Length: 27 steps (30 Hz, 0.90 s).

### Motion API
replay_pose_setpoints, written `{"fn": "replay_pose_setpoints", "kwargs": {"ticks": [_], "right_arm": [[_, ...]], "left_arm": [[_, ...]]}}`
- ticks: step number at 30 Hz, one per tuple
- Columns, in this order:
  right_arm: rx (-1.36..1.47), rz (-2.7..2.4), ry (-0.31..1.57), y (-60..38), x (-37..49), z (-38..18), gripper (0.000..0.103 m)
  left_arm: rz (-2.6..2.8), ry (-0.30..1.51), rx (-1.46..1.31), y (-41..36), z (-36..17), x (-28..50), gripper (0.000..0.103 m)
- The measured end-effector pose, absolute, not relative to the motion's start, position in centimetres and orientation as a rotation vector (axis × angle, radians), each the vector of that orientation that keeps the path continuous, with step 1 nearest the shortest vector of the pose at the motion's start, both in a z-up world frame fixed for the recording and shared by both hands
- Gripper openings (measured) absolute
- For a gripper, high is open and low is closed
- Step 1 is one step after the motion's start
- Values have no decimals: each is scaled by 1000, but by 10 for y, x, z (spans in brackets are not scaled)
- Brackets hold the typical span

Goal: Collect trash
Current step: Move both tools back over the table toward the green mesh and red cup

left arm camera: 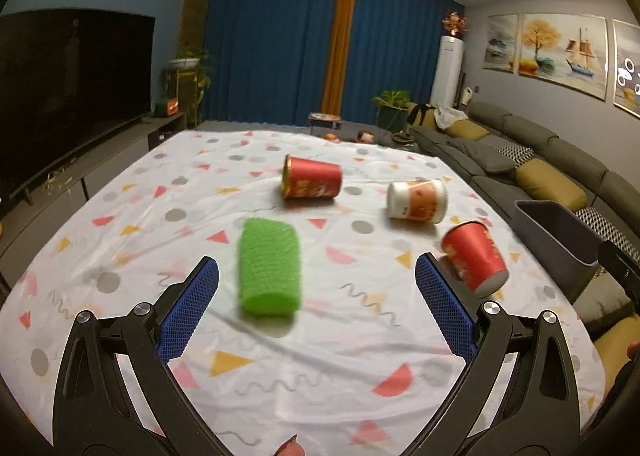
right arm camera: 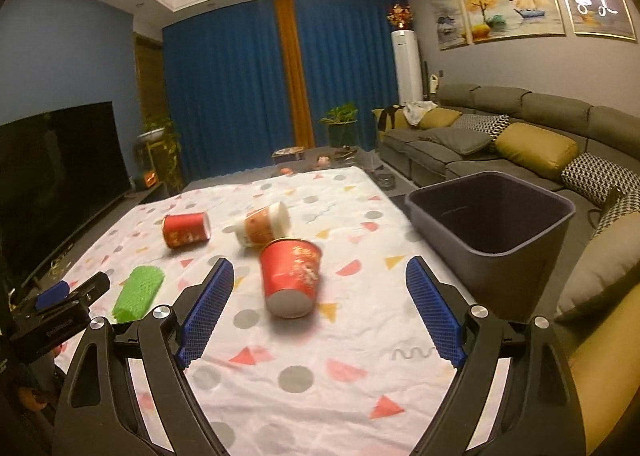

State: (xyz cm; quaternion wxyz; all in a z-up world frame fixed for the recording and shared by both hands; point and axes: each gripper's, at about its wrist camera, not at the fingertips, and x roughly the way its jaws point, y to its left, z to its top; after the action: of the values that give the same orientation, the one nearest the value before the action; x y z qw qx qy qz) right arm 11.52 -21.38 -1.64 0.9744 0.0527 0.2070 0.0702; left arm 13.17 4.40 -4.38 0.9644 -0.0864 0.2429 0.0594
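- Four pieces of trash lie loose on the table (right arm camera: 320, 396), all tipped on their sides, none yet in the grey bin (right arm camera: 492, 216) standing off the table's right edge.
- Left claw (left arm camera: 316, 284) is spread wide and empty, lined up on the green roll (left arm camera: 270, 268), which sits just ahead, between the blue pads but not touched.
- Right claw (right arm camera: 320, 288) is likewise wide and holding nothing; the near red cup (right arm camera: 291, 276) lies between its tips, base toward the camera, with clear gaps on both sides.
- This reads as the approach step: both claws are closing in on a first pick.
- Next move, as I judge it: right claw eases forward until the pads flank the cup's wall, then squeezes gently, because thin paper will crush.
- Beyond that cup, the white cup (right arm camera: 262, 226) lies almost touching its rim, so a push forward could knock it.
- The far red cup (right arm camera: 186, 230) lies well to the left of the white one.
- The bin is to the right of the near red cup, mouth open, with bare cloth between them.
- Left of the green roll there is open cloth too.
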Motion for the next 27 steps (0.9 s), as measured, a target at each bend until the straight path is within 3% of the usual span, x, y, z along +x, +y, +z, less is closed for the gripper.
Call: {"fn": "replay_pose_setpoints", "kwargs": {"ticks": [17,27], "right_arm": [[41,137,494,-187,170,-40,85],[8,131,571,-176,212,-61,85]], "left_arm": [[124,642,-246,88,-77,194,96],[102,731,-267,94,-98,219,86]]}}
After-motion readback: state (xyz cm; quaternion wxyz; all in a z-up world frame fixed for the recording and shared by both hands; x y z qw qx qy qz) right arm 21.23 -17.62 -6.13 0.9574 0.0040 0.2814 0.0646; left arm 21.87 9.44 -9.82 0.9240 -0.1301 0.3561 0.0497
